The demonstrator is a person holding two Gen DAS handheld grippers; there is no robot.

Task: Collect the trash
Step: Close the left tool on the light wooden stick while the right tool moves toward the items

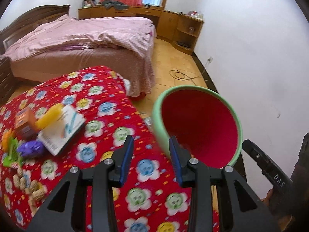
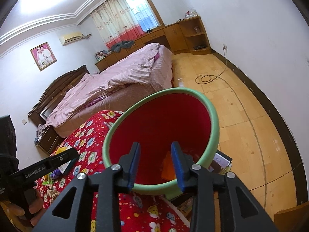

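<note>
left gripper (image 1: 151, 150) | right gripper (image 2: 155, 157) | black frames | blue pads | silver screws

Daylit via window (image 2: 142, 12); left view motion-blurred; fisheye edges.

bins (image 2: 209, 114): one, green with red inside
grippers (image 1: 151, 148): two
beds (image 1: 77, 44): one
framed pictures (image 2: 43, 56): one
orange boxes (image 1: 25, 121): one
peanut heaps (image 1: 29, 185): one

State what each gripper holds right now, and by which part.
Nothing is held. The left gripper stands open and empty above the red flowered cloth. The right gripper is open over the green bin, with nothing between its pads.
</note>
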